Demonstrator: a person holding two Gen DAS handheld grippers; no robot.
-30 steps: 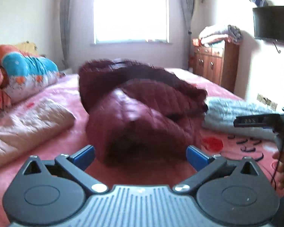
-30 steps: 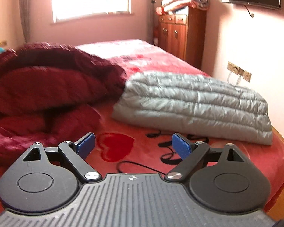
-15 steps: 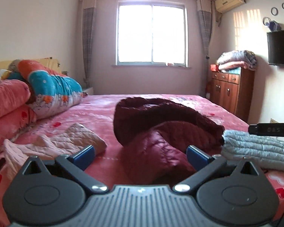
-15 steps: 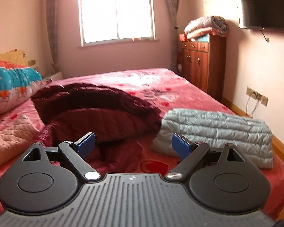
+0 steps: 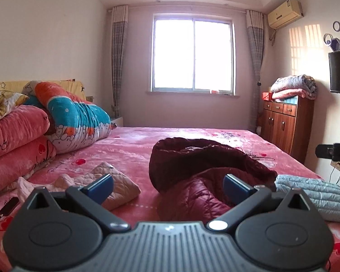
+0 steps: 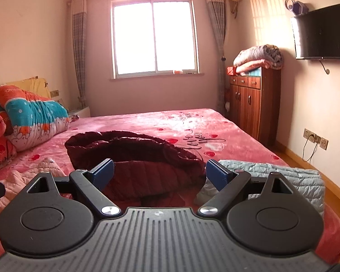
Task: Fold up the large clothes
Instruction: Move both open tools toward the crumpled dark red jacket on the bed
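Both hand-held grippers, left (image 5: 167, 187) and right (image 6: 159, 173), spread wide, holding nothing, above near edge of bed (image 5: 133, 140). Maroon jacket (image 5: 206, 179) bunched mid-bed. Grey quilted garment (image 6: 283, 176) folded just right of it; beige one (image 5: 115, 181) left.

A home bedroom. A wide bed (image 5: 133, 145) with a pink heart-print cover fills it, with quilts (image 5: 72, 120) stacked at its head, a curtained window (image 5: 193, 54) behind. A wooden cabinet (image 6: 253, 104) bears folded blankets (image 6: 258, 56), beside a wall TV (image 6: 321, 31) and an air conditioner (image 5: 284, 13).
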